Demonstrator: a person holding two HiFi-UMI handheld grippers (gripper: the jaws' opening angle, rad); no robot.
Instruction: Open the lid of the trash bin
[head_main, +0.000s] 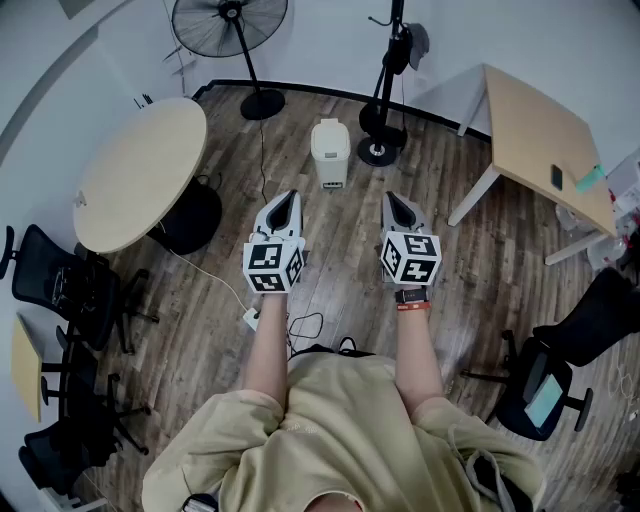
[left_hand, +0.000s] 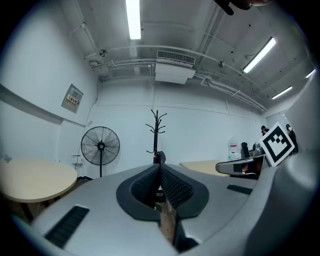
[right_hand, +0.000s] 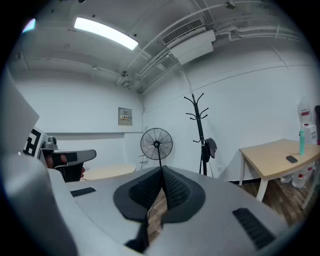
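Observation:
A small white trash bin (head_main: 330, 153) with its lid down stands on the wooden floor ahead of me, seen only in the head view. My left gripper (head_main: 288, 199) is held at waist height, short of the bin and a little to its left, jaws shut with nothing between them. My right gripper (head_main: 396, 201) is level with it, short of the bin and to its right, also shut and empty. Both gripper views look out level across the room over the closed jaws; the left gripper (left_hand: 160, 166) and right gripper (right_hand: 162, 170) hide the bin.
A round table (head_main: 135, 172) stands at the left, a rectangular table (head_main: 545, 140) at the right. A standing fan (head_main: 232, 25) and a coat rack (head_main: 385, 95) are behind the bin. Office chairs (head_main: 60, 290) sit at both sides. A cable and power strip (head_main: 250, 318) lie on the floor near my feet.

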